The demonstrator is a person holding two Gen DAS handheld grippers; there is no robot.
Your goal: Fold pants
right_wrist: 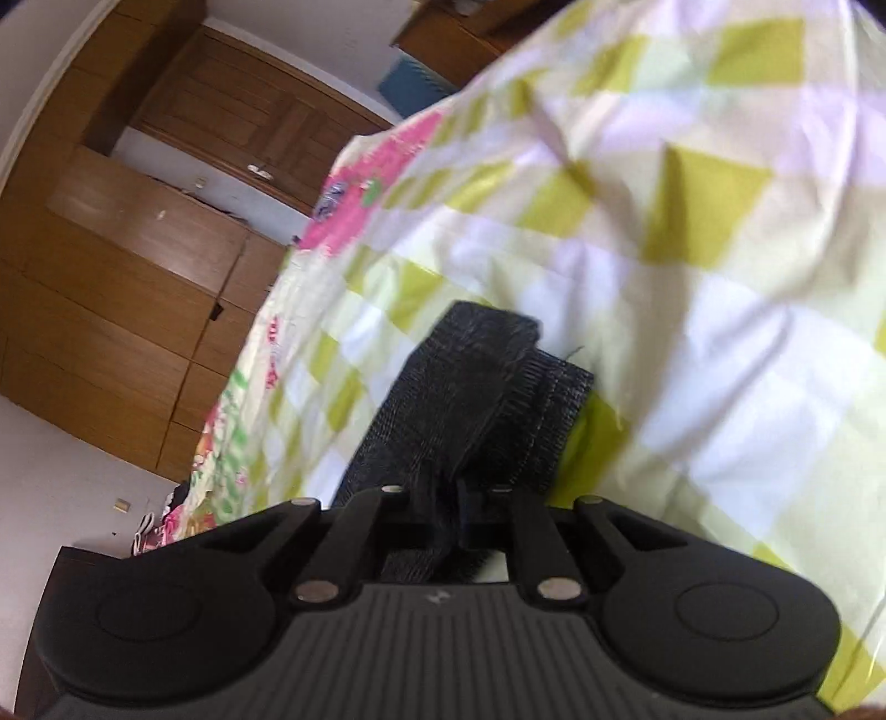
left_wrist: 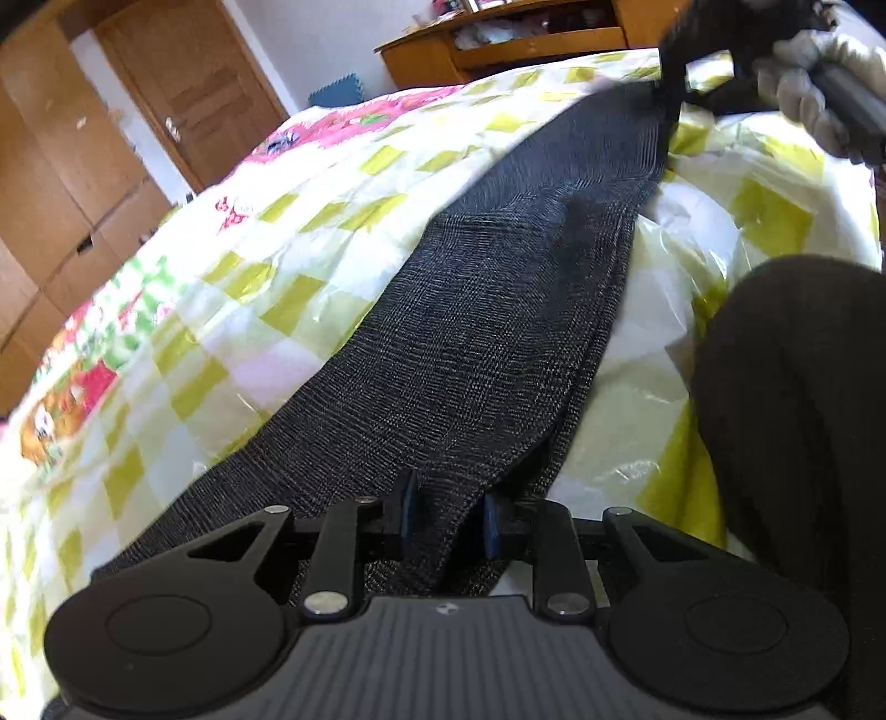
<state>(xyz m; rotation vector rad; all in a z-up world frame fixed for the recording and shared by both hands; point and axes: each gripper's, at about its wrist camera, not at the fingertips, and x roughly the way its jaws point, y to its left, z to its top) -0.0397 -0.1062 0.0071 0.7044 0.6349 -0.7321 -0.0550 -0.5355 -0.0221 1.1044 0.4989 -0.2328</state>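
Dark grey checked pants (left_wrist: 470,343) lie stretched in a long strip across a bed with a yellow-green checked cover (left_wrist: 266,260). My left gripper (left_wrist: 448,520) is shut on the near end of the pants, cloth bunched between its blue pads. My right gripper (left_wrist: 673,83) shows at the top right of the left wrist view, holding the far end of the strip. In the right wrist view my right gripper (right_wrist: 459,515) is shut on a bunched fold of the pants (right_wrist: 470,399), whose hem hangs above the cover (right_wrist: 720,277).
A wooden wardrobe (left_wrist: 55,183) and door (left_wrist: 194,88) stand beyond the bed's left side. A wooden desk (left_wrist: 498,50) stands past the far end. The person's dark leg (left_wrist: 792,443) is at the right. A gloved hand (left_wrist: 819,83) holds the right gripper.
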